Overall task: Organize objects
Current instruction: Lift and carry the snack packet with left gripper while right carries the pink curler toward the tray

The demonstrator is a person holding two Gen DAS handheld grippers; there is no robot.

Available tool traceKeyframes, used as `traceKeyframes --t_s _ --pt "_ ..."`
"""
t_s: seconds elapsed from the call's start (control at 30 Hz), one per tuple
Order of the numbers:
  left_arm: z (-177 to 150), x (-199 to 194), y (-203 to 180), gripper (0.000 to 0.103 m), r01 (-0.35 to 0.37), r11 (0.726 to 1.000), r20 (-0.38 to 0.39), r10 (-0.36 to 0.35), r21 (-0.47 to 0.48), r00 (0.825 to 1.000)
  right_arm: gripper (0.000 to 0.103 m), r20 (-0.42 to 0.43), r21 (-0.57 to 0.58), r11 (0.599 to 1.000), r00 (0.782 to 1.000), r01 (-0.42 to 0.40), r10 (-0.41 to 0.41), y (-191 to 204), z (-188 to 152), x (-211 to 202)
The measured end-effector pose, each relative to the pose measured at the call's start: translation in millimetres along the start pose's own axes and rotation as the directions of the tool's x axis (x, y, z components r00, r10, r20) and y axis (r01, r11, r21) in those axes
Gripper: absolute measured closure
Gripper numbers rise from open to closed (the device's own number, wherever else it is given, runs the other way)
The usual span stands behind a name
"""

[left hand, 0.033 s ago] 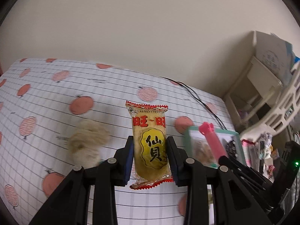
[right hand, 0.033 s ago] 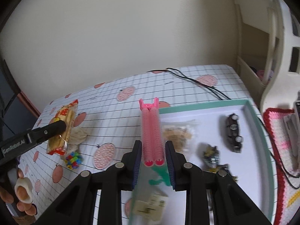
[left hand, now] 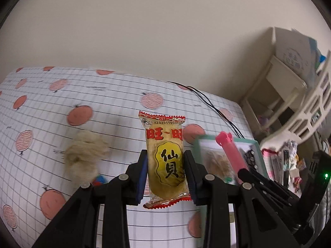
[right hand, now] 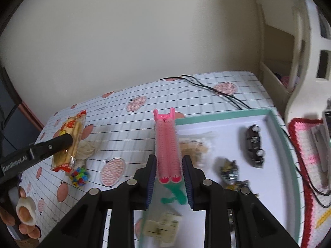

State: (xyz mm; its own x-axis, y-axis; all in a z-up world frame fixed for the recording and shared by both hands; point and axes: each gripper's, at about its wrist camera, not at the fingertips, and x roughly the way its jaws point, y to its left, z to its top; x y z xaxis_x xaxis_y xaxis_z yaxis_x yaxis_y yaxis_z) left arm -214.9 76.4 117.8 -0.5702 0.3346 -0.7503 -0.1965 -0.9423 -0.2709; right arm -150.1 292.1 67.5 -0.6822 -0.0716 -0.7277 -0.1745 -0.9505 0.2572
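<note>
A: What carries everything?

B: A table (right hand: 206, 95) under a white grid cloth printed with pink fruit. On its right side lies a shallow tray (right hand: 225, 114) with a green rim and a white floor.

A: And in the tray?

B: A dark toy car (right hand: 254, 145) near the right wall, a clear packet with tan contents (right hand: 194, 147) toward the left, and a small dark-and-yellow figure (right hand: 228, 170) between them, nearer the camera. It is too blurred to name.

A: The right claw?

B: The right claw (right hand: 168, 178) is clenched on a pink hair roller clip (right hand: 167, 144), held lengthwise above the tray's left rim, its forked end pointing away. Green pieces (right hand: 175, 196) show blurred beneath it.

A: The left one?

B: The left claw (left hand: 165, 175) grasps a yellow rice cracker packet (left hand: 165, 157) with red crimped ends, upright between the pads and raised off the cloth, left of the tray.

A: Anything on the cloth below?

B: A pale fluffy wad (left hand: 84, 157), and just beside it a small multicoloured beaded thing (right hand: 79, 175). Thin black cables (right hand: 211, 87) run across the far corner.
</note>
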Motion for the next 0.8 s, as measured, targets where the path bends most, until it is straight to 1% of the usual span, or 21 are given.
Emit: traceKeyframes --t_s 0.07,0.2,0.27,0.37,0.5,0.7,0.8 --pt "-3 4 -12 0.068 0.019 1.0 -0.009 -0.019 0.017 1.0 0.075 0.004 0.018 1.0 1.0 0.005 -0.005 -11 0 -3" --pt "-9 11 -34 0.068 0.033 0.998 -0.02 -0.031 0.061 0.999 0.075 0.01 0.055 0.998 1.0 0.019 -0.019 -31 1 -7" --pt "-11 15 -39 0.068 0.039 0.997 -0.027 -0.037 0.067 0.999 0.075 0.012 0.074 0.997 0.999 0.029 -0.03 -41 0 -9" --pt "-12 22 -49 0.068 0.069 0.995 -0.042 -0.067 0.066 0.997 0.075 0.01 0.102 0.994 0.999 0.044 -0.045 -57 -2 -10" --pt "-16 28 -62 0.068 0.084 0.992 -0.042 -0.081 0.093 0.996 0.075 0.009 0.127 0.99 0.998 0.063 -0.064 -73 -3 -12" --pt "-17 39 -71 0.068 0.105 0.988 -0.046 -0.101 0.109 0.994 0.075 -0.004 0.156 0.984 0.996 0.085 -0.086 -91 -6 -8" --pt "-16 46 -71 0.068 0.108 0.988 -0.046 -0.103 0.11 0.994 0.075 -0.006 0.157 0.983 0.996 0.091 -0.091 -93 -7 -6"
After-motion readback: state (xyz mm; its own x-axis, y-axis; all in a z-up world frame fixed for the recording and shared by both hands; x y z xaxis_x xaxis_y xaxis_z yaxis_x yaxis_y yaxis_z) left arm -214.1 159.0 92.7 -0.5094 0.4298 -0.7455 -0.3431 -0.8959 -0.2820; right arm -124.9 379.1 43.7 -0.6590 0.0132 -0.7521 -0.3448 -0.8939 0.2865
